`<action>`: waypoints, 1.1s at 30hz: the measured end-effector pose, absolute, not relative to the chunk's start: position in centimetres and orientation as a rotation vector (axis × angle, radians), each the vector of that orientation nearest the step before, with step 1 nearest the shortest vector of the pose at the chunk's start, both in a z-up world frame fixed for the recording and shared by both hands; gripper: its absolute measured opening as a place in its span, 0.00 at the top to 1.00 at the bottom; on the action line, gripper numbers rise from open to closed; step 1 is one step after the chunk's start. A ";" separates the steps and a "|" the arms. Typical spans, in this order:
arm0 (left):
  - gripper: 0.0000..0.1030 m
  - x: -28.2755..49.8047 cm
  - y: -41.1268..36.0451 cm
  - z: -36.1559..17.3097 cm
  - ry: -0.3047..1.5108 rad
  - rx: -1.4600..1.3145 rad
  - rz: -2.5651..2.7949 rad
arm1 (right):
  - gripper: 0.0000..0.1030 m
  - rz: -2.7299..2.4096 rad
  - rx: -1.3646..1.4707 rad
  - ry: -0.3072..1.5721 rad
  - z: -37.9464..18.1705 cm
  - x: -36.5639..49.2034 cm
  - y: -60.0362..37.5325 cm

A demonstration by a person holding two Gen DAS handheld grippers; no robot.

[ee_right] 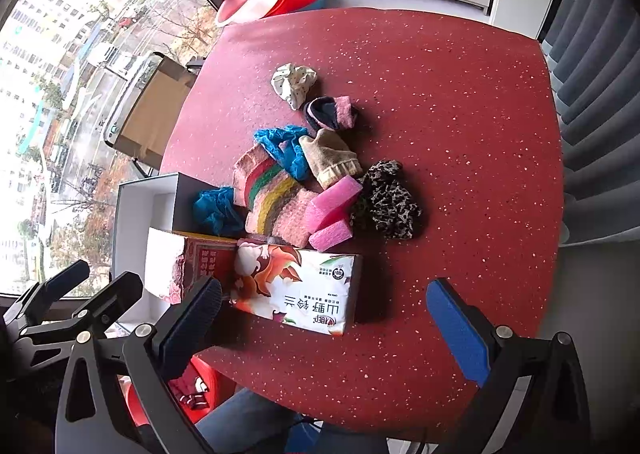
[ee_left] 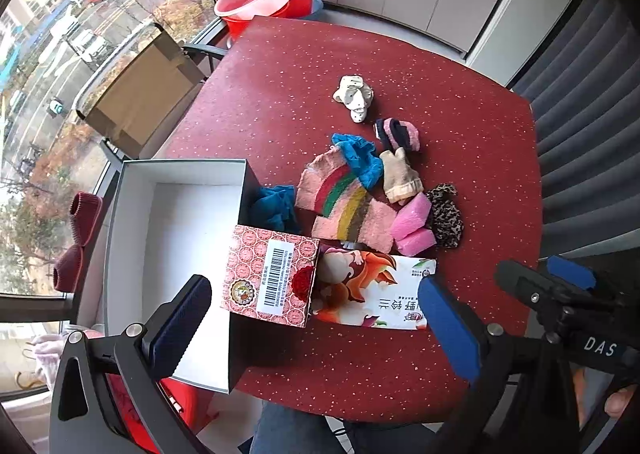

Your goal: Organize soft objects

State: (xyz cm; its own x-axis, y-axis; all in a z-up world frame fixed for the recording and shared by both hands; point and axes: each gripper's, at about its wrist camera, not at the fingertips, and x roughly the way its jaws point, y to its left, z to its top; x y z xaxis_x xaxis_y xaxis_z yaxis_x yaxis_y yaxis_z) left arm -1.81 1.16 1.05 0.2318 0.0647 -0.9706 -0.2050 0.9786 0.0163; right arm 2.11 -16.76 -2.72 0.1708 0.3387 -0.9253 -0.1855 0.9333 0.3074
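Hovering wide apart and empty, left tongs (ee_left: 316, 318) and right tongs (ee_right: 324, 318) face socks (ee_right: 280, 189) heaped just beside the open box (ee_left: 132, 213); pinching one loose sock should avoid dragging neighbours.

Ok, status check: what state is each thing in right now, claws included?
Left claw: open, holding nothing.
Right claw: open, holding nothing.
White box: open, nothing visible inside.
Tissue pack: lying flat beside the box.
Patterned red carton: leaning over the box edge.
Rainbow-striped sock: spread flat in the pile.
Pink sponges: stacked, touching the sock.
Polka-dot sock: bunched, farthest away.
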 end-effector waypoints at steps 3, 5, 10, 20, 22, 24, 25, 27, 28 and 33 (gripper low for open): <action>0.00 -1.8 1.0 1.1 1.327 -0.116 0.196 | 0.00 0.378 0.138 1.351 -2.8 2.1 -16.8; 0.00 -1.7 1.0 1.2 1.329 -0.114 0.200 | 0.00 0.381 0.141 1.355 -2.9 2.1 -16.9; 0.00 -1.7 0.8 1.1 1.334 -0.104 0.203 | 0.00 0.375 0.148 1.358 -3.1 2.2 -17.3; 0.00 -1.3 0.1 0.8 1.346 -0.078 0.204 | 0.00 0.362 0.167 1.368 -3.7 2.4 -18.3; 0.00 -1.2 0.2 0.8 1.349 -0.078 0.206 | 0.00 0.355 0.172 1.371 -3.8 2.4 -18.5; 0.00 -1.0 0.3 0.7 1.353 -0.078 0.207 | 0.00 0.349 0.176 1.376 -4.1 2.5 -18.8; 0.00 -1.2 0.2 0.8 1.350 -0.078 0.207 | 0.00 0.346 0.177 1.378 -4.1 2.5 -18.9; 0.00 -1.0 0.2 0.7 1.354 -0.073 0.209 | 0.00 0.338 0.180 1.382 -4.3 2.6 -19.2; 0.00 -0.8 0.2 0.6 1.356 -0.067 0.207 | 0.00 0.335 0.182 1.385 -4.5 2.6 -19.3; 0.00 0.5 0.0 0.4 1.359 -0.043 0.200 | 0.00 0.309 0.188 1.399 -5.1 2.9 -19.9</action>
